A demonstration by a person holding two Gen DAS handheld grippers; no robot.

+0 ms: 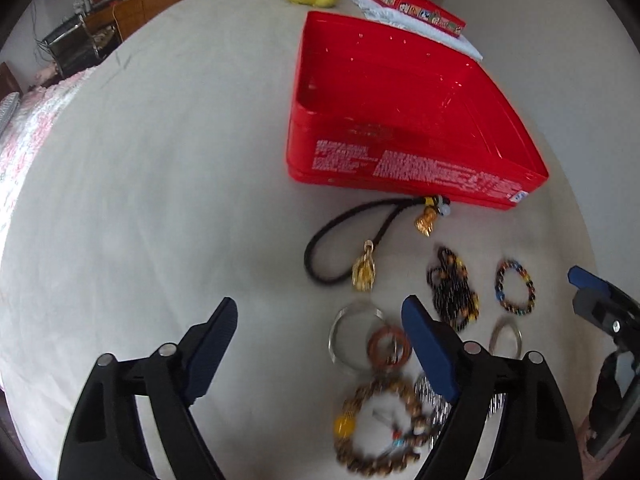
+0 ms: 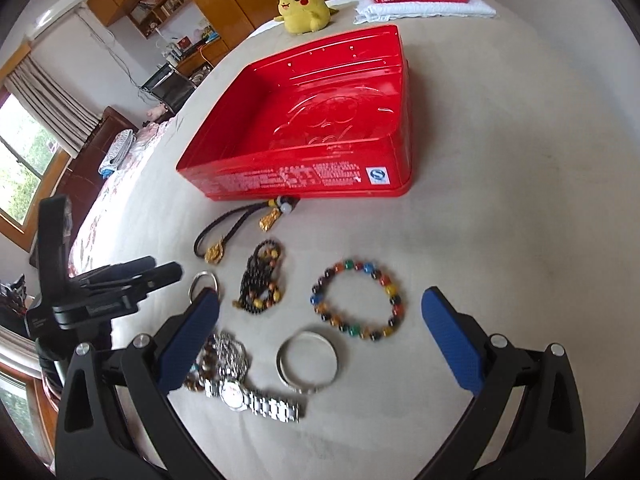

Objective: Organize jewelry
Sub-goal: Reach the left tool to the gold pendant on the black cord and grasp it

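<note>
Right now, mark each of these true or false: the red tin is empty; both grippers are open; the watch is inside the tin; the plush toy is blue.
1. The red tin is empty: true.
2. The left gripper and right gripper are open, holding nothing: true.
3. The watch is inside the tin: false, it lies on the bed sheet.
4. The plush toy is blue: false, yellow.
</note>
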